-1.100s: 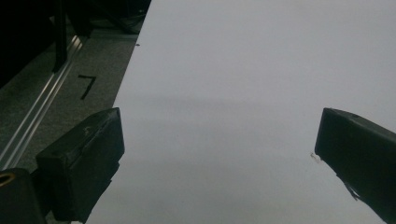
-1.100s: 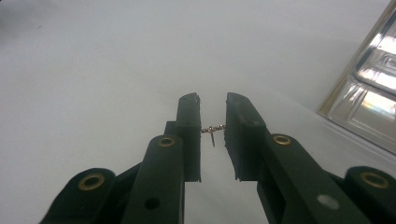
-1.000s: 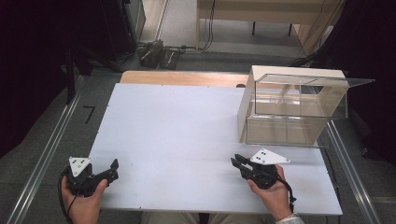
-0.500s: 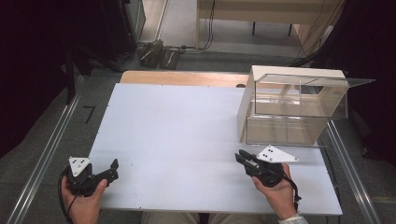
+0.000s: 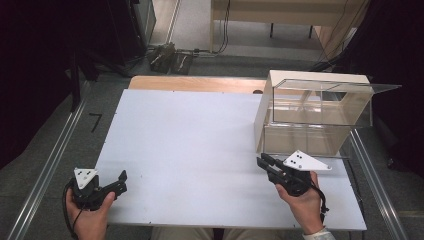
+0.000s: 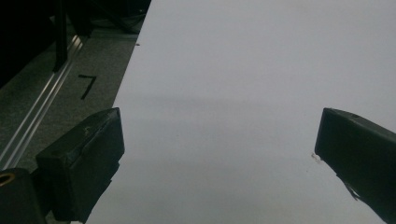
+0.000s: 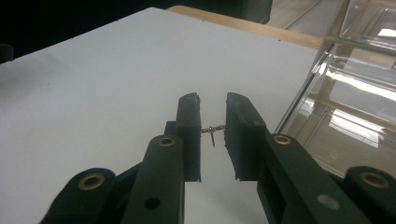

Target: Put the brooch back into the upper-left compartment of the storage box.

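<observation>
Right tool (image 7: 212, 116): a small metal screw (image 7: 211, 130) is clamped between the jaws, which stand as near together as the screw allows, a narrow gap left between the pads. The screw's long axis runs crosswise from one pad to the other, roughly level; which end is head and which tip, I cannot tell, too small. A short bit hangs down from its middle.

In the high view the right tool (image 5: 261, 161) is held above the desk (image 5: 190, 145), near its front right, jaws pointing away from the person and slightly left, just beside the lower front corner of the clear box (image 5: 315, 112). The box stands at the desk's far right.

Left tool (image 6: 219, 135): jaws wide apart, nothing between them, only bare desk beyond. In the high view the left tool (image 5: 122, 177) sits at the desk's front left corner, jaws pointing right over the desk edge, well apart from the right tool.
</observation>
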The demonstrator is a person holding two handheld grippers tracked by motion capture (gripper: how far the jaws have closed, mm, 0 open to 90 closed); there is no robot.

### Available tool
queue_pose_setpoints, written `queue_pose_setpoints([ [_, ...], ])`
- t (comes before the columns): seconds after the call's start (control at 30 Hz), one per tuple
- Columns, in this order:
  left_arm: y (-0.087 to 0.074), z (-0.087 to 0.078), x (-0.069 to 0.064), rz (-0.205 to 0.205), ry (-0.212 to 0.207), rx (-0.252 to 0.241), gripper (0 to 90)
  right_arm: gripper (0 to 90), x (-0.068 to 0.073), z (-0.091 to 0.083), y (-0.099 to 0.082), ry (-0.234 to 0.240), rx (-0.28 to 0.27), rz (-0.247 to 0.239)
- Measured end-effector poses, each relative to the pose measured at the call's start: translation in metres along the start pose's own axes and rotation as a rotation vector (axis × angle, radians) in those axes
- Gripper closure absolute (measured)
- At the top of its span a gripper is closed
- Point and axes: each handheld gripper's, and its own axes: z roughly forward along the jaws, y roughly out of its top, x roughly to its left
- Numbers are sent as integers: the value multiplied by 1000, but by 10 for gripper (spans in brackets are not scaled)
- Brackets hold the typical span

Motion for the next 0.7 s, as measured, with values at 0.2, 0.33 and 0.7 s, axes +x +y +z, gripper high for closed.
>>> queue_pose_setpoints([
  [0.2,0,0,0,0,1,1,21,740,-3,-5,6,-10,-24,4],
  [0.33,0,0,0,1,2,2,21,740,-7,-9,10,-20,-41,13],
  [0.7,0,1,-1,2,1,1,21,740,-18,-24,20,-46,-97,28],
])
